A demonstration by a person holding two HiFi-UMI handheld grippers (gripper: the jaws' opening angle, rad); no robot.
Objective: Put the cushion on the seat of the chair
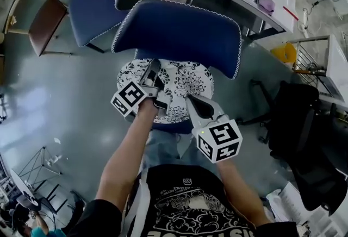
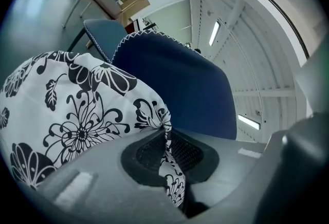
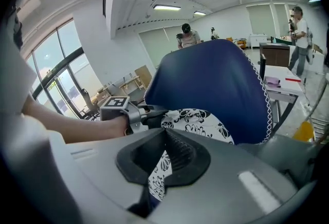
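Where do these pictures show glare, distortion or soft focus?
Head view: wide-angle bending, pale glare on the floor at left, the cushion fairly sharp. Left gripper view: strong fisheye with dark corners; the near fingers look soft. Right gripper view: the same fisheye; the ceiling lamps and the windows are overbright.

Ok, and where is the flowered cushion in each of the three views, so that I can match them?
Head view: the cushion is at the centre, just below the blue chair back in the picture.
Left gripper view: the cushion fills the left side, with a fold pinched at bottom centre.
Right gripper view: the cushion is at the centre, with a fold pinched below it.
Shared landmark: the blue chair back, which stands behind the cushion in both gripper views.
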